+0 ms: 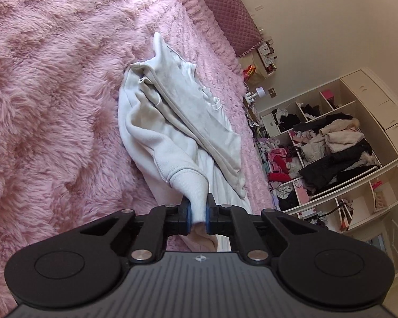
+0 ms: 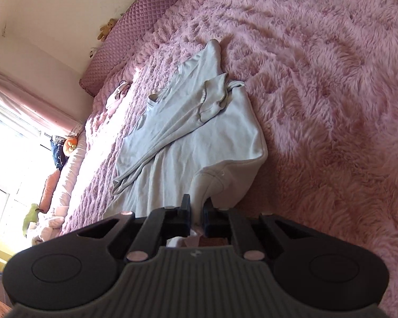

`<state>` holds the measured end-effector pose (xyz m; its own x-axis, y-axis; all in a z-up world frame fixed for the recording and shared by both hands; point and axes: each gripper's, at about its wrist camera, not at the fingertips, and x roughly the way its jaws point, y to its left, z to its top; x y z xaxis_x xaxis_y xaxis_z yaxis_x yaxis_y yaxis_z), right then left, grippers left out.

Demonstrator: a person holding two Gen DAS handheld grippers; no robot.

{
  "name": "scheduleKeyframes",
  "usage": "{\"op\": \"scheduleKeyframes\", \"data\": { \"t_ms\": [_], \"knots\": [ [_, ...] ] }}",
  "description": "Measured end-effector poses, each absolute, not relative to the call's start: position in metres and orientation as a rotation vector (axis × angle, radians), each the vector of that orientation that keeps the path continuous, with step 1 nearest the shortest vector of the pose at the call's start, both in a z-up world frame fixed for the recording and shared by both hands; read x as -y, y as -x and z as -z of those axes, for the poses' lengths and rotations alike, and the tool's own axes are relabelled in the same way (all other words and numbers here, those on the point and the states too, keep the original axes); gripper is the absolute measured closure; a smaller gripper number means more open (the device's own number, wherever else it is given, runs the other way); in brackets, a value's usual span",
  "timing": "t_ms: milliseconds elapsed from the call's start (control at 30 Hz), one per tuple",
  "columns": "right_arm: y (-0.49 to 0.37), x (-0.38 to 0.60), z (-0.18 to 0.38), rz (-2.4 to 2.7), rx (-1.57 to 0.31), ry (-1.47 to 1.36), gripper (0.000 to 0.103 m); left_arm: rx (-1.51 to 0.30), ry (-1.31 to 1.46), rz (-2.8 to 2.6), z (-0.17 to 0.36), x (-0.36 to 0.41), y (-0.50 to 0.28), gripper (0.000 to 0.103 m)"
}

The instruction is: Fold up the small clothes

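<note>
On the pink bed [image 1: 53, 92], your left hand-held gripper [image 1: 198, 216] and right hand-held gripper [image 2: 197, 216] each clench the white sweatshirt [image 1: 172, 132]; soft, limp, so keep hold at its edges.

The left gripper [image 1: 198, 213] pinches the ribbed cuff [image 1: 192, 188] of a white sweatshirt [image 1: 172, 122], its blue pads pressed on the cloth. The garment lies rumpled on a shaggy pink blanket [image 1: 53, 92], close to the bed's right edge. Beyond that edge, cream shelves [image 1: 358, 143] hold heaped clothes and dark coats.
</note>
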<state>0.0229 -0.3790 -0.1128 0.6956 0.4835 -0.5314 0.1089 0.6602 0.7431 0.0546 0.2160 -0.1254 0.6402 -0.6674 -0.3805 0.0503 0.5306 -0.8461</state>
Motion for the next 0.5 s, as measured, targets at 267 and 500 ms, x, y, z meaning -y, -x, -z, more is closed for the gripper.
{"op": "scheduleKeyframes", "data": {
  "t_ms": [267, 500],
  "knots": [
    [-0.098, 0.395, 0.087, -0.226, -0.674, -0.894, 0.100, -0.678, 0.905, 0.492, 0.099, -0.218, -0.134, 0.094],
    [-0.199, 0.407, 0.069, -0.202, -0.598, -0.894, 0.100, -0.615, 0.874, 0.514, 0.083, -0.218, -0.222, 0.094]
  ]
}}
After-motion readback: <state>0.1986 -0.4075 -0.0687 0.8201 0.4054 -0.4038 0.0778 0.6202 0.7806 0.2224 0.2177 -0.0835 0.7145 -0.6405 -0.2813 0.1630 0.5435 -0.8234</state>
